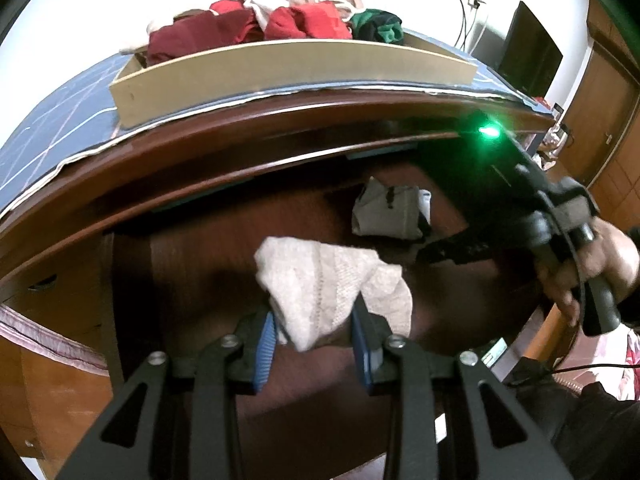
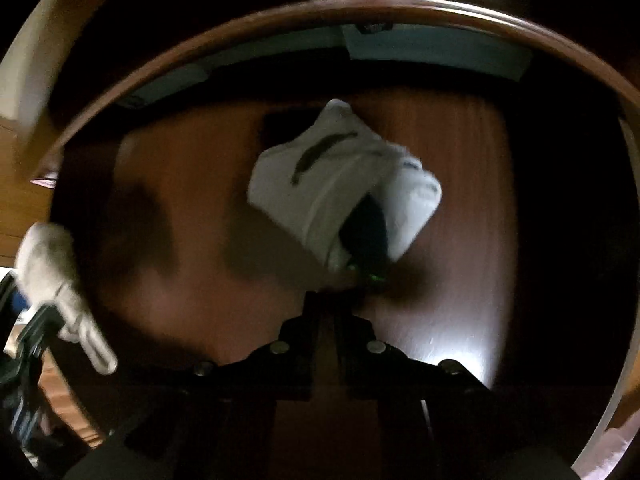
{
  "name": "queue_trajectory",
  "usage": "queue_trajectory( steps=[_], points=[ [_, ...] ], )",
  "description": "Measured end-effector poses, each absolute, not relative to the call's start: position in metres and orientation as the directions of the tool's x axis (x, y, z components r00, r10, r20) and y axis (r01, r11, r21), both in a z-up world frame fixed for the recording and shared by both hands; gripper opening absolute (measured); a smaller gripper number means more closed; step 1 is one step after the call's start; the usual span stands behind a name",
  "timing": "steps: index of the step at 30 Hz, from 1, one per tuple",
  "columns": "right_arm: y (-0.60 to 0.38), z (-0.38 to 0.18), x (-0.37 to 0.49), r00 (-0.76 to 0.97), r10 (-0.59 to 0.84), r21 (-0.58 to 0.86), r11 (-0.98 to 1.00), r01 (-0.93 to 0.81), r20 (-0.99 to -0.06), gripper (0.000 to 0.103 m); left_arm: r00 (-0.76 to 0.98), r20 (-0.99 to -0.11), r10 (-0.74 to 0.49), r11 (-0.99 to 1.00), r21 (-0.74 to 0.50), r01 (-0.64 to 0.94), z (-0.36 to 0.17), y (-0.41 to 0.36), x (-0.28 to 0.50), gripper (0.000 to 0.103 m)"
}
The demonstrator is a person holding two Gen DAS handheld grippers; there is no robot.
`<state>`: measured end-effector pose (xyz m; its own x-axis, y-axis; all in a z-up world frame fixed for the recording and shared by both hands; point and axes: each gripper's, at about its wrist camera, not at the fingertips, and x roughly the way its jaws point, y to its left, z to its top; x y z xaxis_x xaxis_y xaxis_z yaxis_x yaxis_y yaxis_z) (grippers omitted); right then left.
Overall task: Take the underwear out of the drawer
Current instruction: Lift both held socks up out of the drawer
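Cream underwear [image 1: 332, 280] clamped in left hand-held gripper [image 1: 316, 332]; right hand-held gripper [image 2: 352, 276] closed on white garment [image 2: 340, 184].

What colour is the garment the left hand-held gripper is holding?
Off-white, with a knitted, lacy texture: the garment in the left hand-held gripper. Clearest in the left wrist view.

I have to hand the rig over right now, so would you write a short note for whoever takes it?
Left gripper: jaws closed on a cream knitted garment, held above the open drawer.
Right gripper: jaws shut at the near edge of the white-and-grey garment on the drawer floor; whether they caught fabric is unclear in the blur.
Done: red, maroon, green and pale pieces already piled in the cardboard tray on top.
Left: drop off the cream piece, lift out the white-and-grey one.
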<state>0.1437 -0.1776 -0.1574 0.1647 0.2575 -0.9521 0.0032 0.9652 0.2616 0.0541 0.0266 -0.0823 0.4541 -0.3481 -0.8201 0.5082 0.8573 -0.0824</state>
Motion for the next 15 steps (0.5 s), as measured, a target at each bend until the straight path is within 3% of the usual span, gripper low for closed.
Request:
queue_trajectory(
  steps=[4,6,11,15],
  points=[
    [-0.176,-0.134,0.131,0.283,0.224,0.219,0.974,-0.051,-0.933,0.010,0.455,-0.822,-0.342,0.861,-0.080,0.502,-0.082,0.025,0.058,0.032],
    [-0.172,-0.125,0.136,0.316,0.207,0.187,0.978,-0.092,-0.926,0.015,0.459,-0.820,-0.341,0.862,-0.077,0.502,-0.080,0.023,0.057,0.032],
    [-0.157,-0.132,0.156,0.311,0.177,0.122,0.975,-0.188,-0.934,0.041,0.467,-0.812,-0.350,0.856,-0.076,0.511,-0.074,0.022,0.051,0.032],
    [-0.135,-0.139,0.173,0.282,0.163,0.096,0.967,-0.235,-0.946,0.042,0.465,-0.817,-0.340,0.868,-0.081,0.491,-0.075,0.029,0.053,0.032]
  ],
)
